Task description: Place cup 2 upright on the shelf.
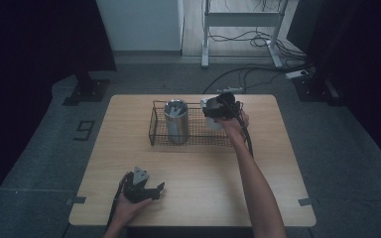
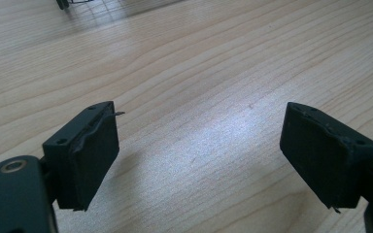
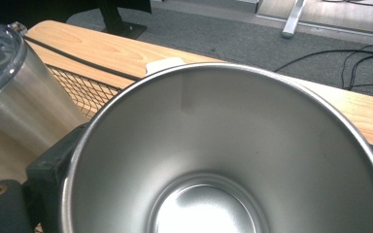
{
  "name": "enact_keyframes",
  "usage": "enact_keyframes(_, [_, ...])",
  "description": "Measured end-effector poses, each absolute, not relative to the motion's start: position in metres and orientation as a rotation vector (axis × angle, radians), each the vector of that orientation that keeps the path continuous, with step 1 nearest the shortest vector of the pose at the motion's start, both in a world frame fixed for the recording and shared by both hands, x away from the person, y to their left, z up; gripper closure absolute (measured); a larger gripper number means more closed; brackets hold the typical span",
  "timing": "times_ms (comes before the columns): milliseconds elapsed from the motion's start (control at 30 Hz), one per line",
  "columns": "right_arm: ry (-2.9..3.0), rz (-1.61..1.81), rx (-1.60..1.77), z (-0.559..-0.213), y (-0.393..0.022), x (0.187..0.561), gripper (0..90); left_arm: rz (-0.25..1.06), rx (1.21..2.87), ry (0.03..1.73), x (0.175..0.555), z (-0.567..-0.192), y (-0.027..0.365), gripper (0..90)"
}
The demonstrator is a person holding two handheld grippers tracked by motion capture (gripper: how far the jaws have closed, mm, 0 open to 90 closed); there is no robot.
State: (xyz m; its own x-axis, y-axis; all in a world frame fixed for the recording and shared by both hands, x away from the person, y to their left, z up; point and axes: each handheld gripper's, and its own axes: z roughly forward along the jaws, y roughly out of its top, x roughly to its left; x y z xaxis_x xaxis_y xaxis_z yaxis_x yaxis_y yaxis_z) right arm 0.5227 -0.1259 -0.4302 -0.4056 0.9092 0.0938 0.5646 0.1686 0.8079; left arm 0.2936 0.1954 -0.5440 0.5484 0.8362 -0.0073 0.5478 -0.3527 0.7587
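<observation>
Right gripper (image 1: 217, 110) jaws clamp 1 steel cup (image 3: 223, 155), its empty interior seen in the right gripper view. Left gripper (image 2: 199, 155) jaws spread above table (image 2: 199, 58).

table (image 1: 193, 168): pale wood grain | basket (image 1: 155, 130): dark wire mesh | tumbler (image 1: 176, 123): silver | cup (image 3: 233, 145): silver inside

High view dim, murky; tool views brighter, sharp.
</observation>
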Motion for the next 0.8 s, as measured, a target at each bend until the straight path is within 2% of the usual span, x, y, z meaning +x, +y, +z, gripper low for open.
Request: enact_keyframes(800, [2.088, 1.109, 1.386, -0.449, -0.124, 0.517, 5.4, 0.498, 2.054, 1.113, 0.294, -0.544, 0.196, 14.4])
